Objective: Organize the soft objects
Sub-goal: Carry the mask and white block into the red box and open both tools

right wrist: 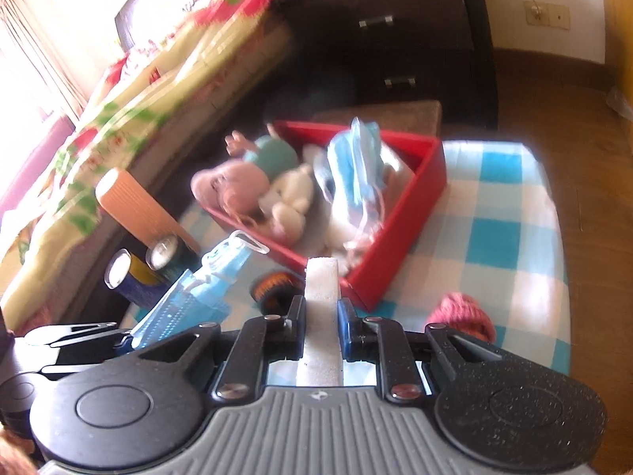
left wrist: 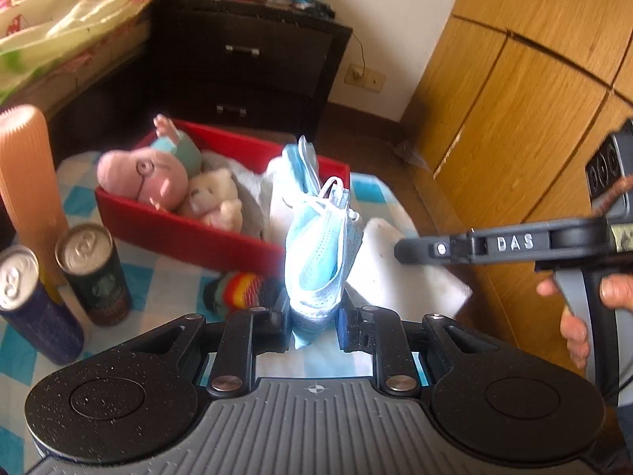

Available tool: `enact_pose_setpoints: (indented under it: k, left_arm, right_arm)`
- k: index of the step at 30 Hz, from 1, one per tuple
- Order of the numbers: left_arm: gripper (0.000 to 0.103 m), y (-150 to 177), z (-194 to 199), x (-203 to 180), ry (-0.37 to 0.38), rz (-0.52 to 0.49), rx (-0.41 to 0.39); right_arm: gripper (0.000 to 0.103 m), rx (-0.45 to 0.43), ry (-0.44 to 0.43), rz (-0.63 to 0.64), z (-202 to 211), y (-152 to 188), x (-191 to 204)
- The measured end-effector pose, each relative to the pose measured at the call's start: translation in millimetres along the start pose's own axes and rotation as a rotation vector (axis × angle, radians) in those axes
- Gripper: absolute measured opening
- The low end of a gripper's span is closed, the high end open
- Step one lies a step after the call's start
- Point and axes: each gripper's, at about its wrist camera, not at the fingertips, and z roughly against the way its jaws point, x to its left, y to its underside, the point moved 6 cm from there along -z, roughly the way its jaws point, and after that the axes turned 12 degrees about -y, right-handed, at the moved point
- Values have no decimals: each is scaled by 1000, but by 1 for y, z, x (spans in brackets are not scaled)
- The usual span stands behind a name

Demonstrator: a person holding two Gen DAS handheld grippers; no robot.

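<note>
Masks (left wrist: 316, 253), a blue bundle, were pinched in the left claw (left wrist: 312, 316), just short of the red bin (left wrist: 186, 233) on the checked bench (right wrist: 494, 213). White folded cloth (right wrist: 322, 289) sat clamped in the shut right claw (right wrist: 321, 328), at the bin's near wall. More masks and plush toys (left wrist: 158, 178) lay inside. Best practice: carry each bundle clear over the bin's rim before releasing, ear loops tucked. Both claws pointed downward toward the bin; the person's hand (left wrist: 581, 316) gripped the right handle.
</note>
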Motion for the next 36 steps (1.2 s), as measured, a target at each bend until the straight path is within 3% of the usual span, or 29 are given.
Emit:
enact_pose_setpoints:
  k: [21, 29, 36]
  left_arm:
    - [22, -80, 16, 14, -89, 76, -204]
    - [23, -102, 10, 14, -110, 86, -250]
    - [24, -115, -11, 18, -120, 107, -237]
  right_arm:
    - [0, -318, -75, 58, 42, -66, 54]
    - [0, -417, -83, 97, 46, -91, 69]
    - [0, -451, -72, 114, 33, -105, 64]
